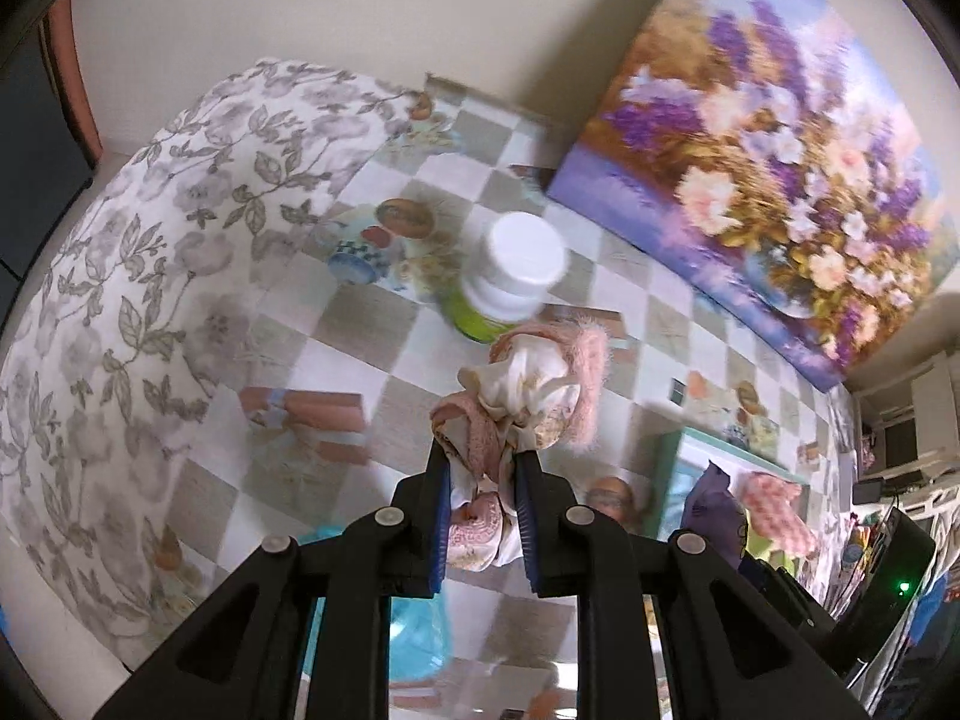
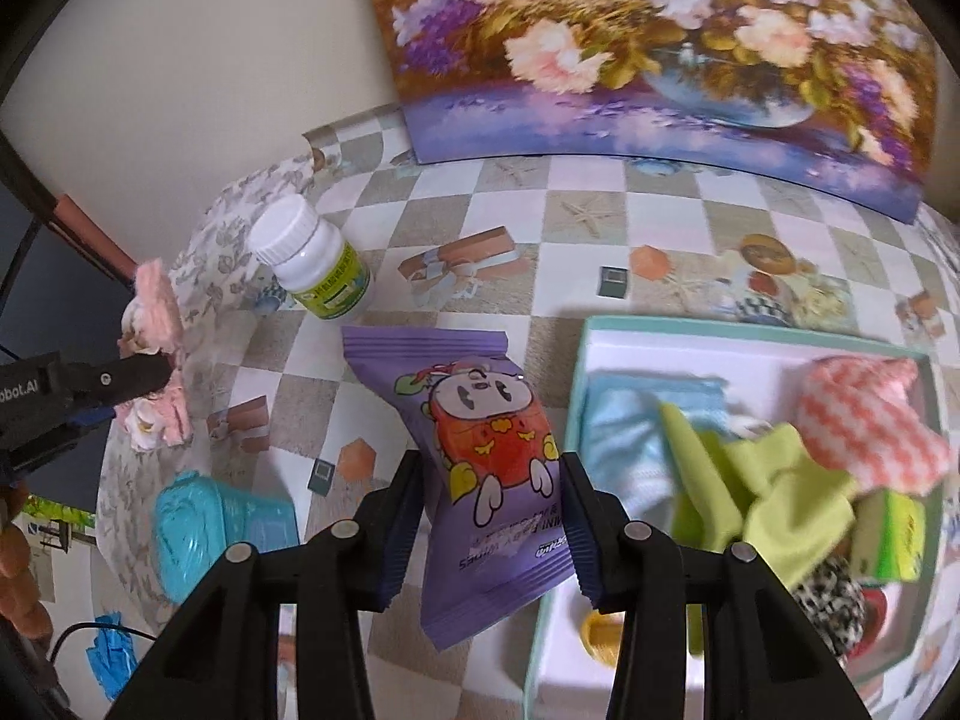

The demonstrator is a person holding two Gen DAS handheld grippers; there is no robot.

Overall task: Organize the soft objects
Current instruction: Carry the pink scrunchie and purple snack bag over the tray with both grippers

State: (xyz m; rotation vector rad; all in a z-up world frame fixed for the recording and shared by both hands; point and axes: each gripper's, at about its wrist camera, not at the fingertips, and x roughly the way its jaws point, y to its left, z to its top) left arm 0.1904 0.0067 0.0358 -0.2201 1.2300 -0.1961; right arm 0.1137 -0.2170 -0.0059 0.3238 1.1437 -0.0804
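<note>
My left gripper (image 1: 477, 459) is shut on a bundle of pink fluffy and cream flowered fabric (image 1: 528, 384), held up over the checked tablecloth. From the right wrist view that bundle (image 2: 156, 324) hangs at the far left in the same gripper (image 2: 129, 375). My right gripper (image 2: 489, 474) is shut on a purple pack of baby wipes (image 2: 486, 450) with a cartoon figure, lifted beside a teal-rimmed white box (image 2: 600, 324). Inside the box lie a light blue cloth (image 2: 624, 438), a green cloth (image 2: 762, 492) and a pink checked cloth (image 2: 864, 420).
A white bottle with a green label (image 2: 312, 264) stands on the table behind the pack. A turquoise wipes case (image 2: 198, 516) lies at the front left. A flower painting (image 2: 660, 48) leans on the back wall. A grey flowered cloth (image 1: 120, 300) covers the table's left side.
</note>
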